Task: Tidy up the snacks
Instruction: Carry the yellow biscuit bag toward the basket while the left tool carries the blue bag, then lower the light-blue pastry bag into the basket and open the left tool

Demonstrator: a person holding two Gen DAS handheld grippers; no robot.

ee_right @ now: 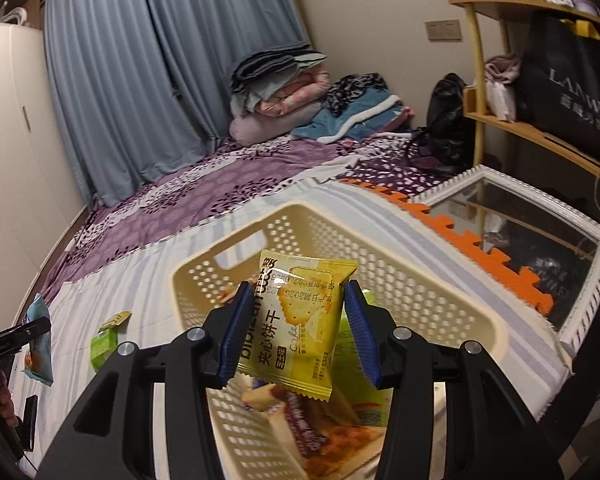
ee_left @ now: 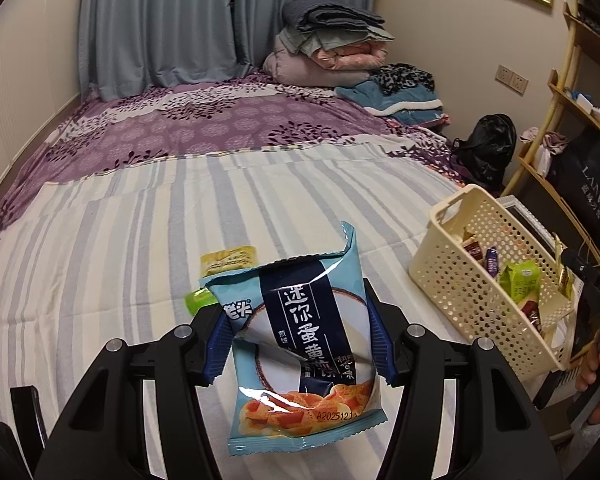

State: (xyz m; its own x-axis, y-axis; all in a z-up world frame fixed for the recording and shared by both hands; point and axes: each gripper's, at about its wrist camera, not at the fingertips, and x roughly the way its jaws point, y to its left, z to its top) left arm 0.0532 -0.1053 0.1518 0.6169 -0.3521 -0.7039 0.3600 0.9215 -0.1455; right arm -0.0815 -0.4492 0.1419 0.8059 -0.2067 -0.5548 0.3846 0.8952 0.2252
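Note:
My left gripper (ee_left: 296, 344) is shut on a light-blue egg-roll snack packet (ee_left: 304, 344) and holds it above the striped bedsheet (ee_left: 120, 240). A yellow packet (ee_left: 230, 259) and a green packet (ee_left: 199, 300) lie on the sheet just behind it. My right gripper (ee_right: 296, 332) is shut on a yellow sandwich-biscuit packet (ee_right: 296, 320) and holds it over the cream perforated basket (ee_right: 440, 304), which holds several snacks. The basket also shows in the left wrist view (ee_left: 452, 276) at the right. The right wrist view shows the blue packet (ee_right: 40, 344) at far left and two green packets (ee_right: 106, 336) on the sheet.
A white-framed mirror (ee_right: 516, 232) and an orange foam mat edge (ee_right: 460, 236) lie right of the basket. A bamboo shelf (ee_right: 532, 128) with a black bag stands at the right. Folded blankets (ee_left: 332, 40) and a black bag (ee_left: 488, 148) sit at the bed's far end.

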